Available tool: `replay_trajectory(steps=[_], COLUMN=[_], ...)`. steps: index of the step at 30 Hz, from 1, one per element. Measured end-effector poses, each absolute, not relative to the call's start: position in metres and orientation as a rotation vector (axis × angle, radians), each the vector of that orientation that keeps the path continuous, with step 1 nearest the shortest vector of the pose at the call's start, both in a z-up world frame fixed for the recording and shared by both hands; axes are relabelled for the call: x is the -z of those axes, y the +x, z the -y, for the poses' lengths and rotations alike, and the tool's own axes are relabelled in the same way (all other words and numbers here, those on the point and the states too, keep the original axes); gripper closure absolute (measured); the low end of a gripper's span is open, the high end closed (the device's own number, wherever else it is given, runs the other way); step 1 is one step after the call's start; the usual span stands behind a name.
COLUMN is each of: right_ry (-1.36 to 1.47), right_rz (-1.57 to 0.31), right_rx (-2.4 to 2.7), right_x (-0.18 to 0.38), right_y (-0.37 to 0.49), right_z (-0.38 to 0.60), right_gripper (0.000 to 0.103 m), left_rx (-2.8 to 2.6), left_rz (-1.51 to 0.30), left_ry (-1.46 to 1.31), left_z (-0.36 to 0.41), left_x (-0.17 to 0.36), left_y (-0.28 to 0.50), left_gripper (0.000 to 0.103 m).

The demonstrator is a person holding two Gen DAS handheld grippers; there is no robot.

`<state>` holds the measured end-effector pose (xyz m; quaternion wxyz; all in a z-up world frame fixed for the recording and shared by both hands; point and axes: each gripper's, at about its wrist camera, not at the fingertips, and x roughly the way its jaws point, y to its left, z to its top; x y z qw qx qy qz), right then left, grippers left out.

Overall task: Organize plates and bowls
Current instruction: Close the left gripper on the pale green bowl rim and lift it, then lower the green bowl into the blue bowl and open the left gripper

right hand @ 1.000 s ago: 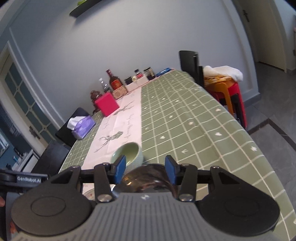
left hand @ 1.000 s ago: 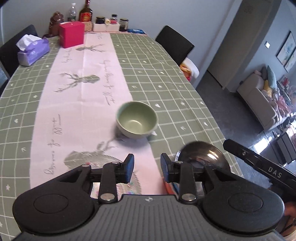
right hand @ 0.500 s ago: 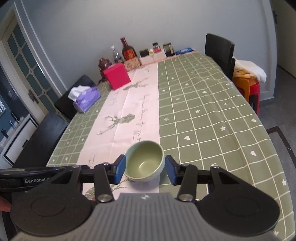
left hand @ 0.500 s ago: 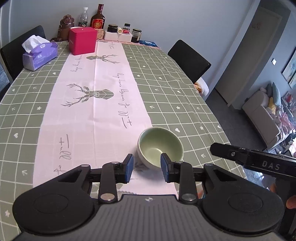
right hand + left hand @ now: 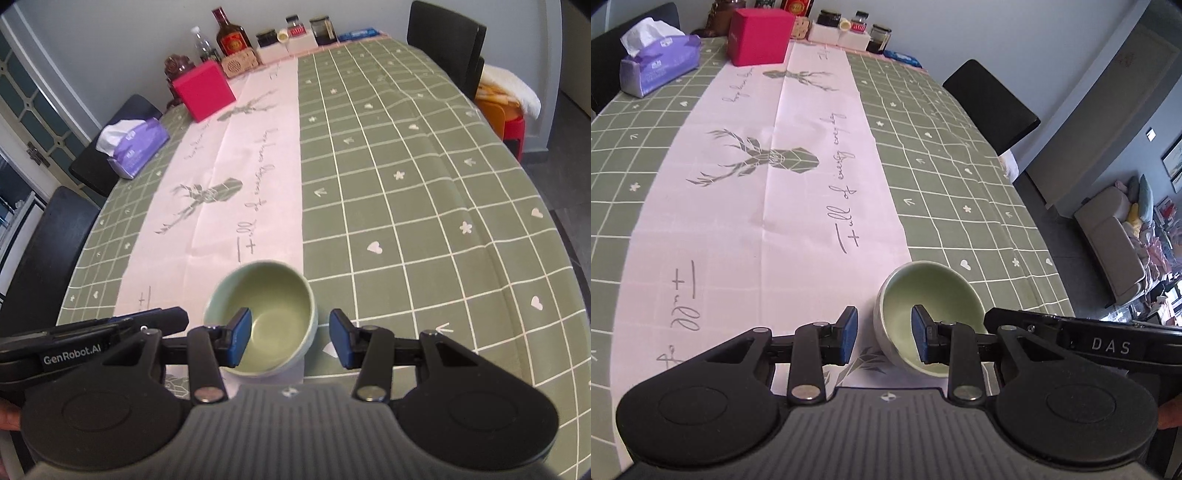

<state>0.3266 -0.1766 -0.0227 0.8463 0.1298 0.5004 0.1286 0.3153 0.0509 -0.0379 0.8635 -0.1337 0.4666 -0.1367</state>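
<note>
Both hand-held grippers, left (image 5: 882,334) and right (image 5: 290,338), tilted down over green bowl (image 5: 273,314), jaws apart, empty.

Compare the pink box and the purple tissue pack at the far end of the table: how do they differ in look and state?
The pink box is a plain, solid-coloured cube with nothing sticking out; the purple tissue pack is a long, low, soft pack with printed markings and a white tissue pulled up from its top. The box sits on the pale runner, the pack on the green checked cloth. Both rest beyond the green bowl.
</note>
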Motion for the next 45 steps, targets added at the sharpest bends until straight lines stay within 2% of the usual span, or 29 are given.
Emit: replay_trajectory(steps=[4,8,11,15,18,20,25,35,45], right_ry=[0.289,0.283,0.283,0.281,0.279,0.286,0.306,0.297,0.33], right_rz=[-1.118,-1.154,-1.172,-1.2,-1.21,-1.213,-1.215,-1.199,-1.158], right_rx=[-0.264,-0.255,-0.253,-0.248,-0.248,-0.252,-0.26,-0.239,-0.272], right_x=[0.036,0.044,0.049,0.056,0.059,0.06,0.059,0.058,0.044], right_y=[0.336,0.342,0.346,0.35,0.351,0.351,0.351,0.349,0.34], right_z=[0.178,0.177,0.175,0.173,0.171,0.172,0.173,0.174,0.178], right_gripper=[0.061,0.07,0.071,0.081,0.082,0.083,0.088,0.093,0.096], left_rx=[0.283,0.273,0.267,0.257,0.248,0.243,0.232,0.202,0.156], left_rz=[-1.018,-1.063,-1.093,-1.149,-1.177,-1.201,-1.221,-1.21,-1.143], left_ry=[-0.286,-0.268,-0.265,-0.224,-0.185,-0.163,-0.1,-0.062,-0.026], left_z=[-0.044,-0.037,-0.035,-0.029,-0.024,-0.021,-0.012,-0.003,0.002], left_x=[0.048,0.058,0.065,0.07,0.07,0.071,0.07,0.063,0.031], left_y=[0.326,0.335,0.342,0.351,0.355,0.357,0.357,0.352,0.334], left_gripper=[0.068,0.068,0.068,0.068,0.069,0.079,0.091,0.091,0.091])
